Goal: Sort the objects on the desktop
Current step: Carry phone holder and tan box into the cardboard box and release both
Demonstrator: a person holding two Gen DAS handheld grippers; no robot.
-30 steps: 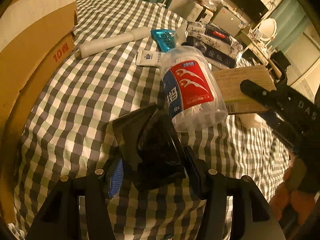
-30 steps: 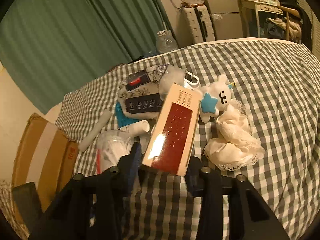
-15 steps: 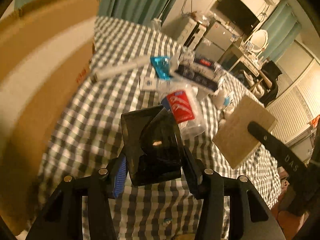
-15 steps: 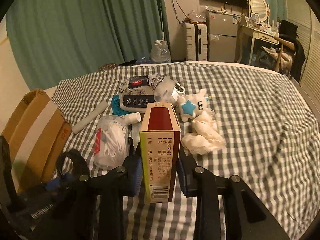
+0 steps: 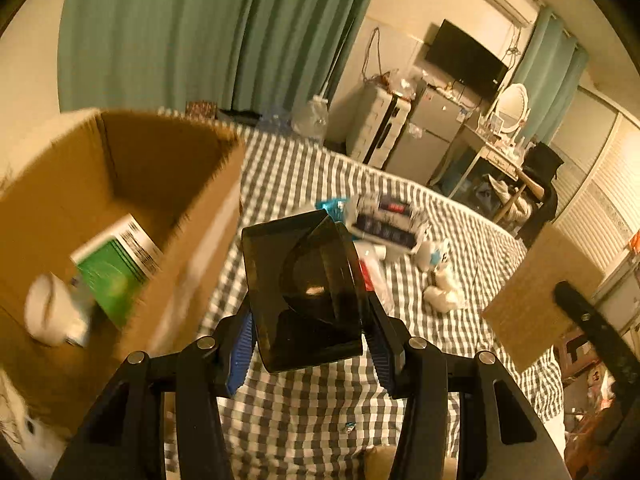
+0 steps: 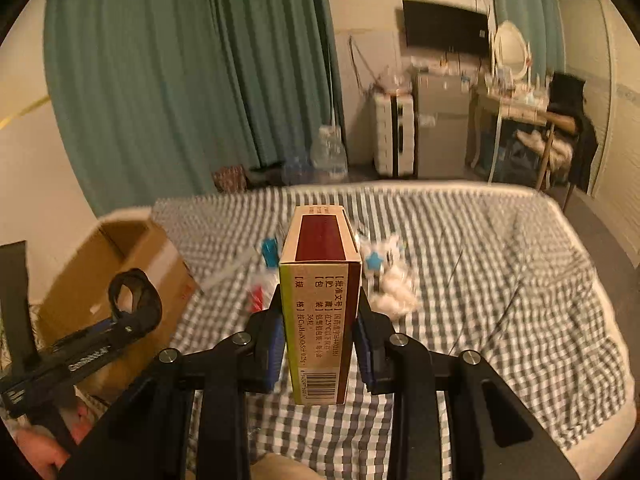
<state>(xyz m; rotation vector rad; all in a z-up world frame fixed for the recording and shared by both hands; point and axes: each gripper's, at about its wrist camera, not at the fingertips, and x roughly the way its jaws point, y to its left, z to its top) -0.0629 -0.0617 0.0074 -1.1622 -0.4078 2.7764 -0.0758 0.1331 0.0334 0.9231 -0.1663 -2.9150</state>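
My left gripper [image 5: 310,334] is shut on a dark translucent plastic case [image 5: 304,288] and holds it in the air just right of an open cardboard box [image 5: 120,216]. The box holds a green packet [image 5: 116,264] and a white roll [image 5: 52,312]. My right gripper [image 6: 318,338] is shut on a maroon and cream medicine box [image 6: 320,296], lifted above the checkered bed [image 6: 480,264]. The cardboard box also shows in the right wrist view [image 6: 120,264], at the left.
A pile stays on the bed: a patterned tissue pack [image 5: 386,222], a blue packet [image 5: 330,204], a white plush toy with a blue star [image 6: 384,268] and a floss-pick jar [image 6: 260,292]. Drawers, a fridge and a dressing table stand behind.
Both grippers have risen well above the bed. The left one has swung left with the dark case towards the cardboard box, whose inside now shows. The right one keeps the medicine box upright.
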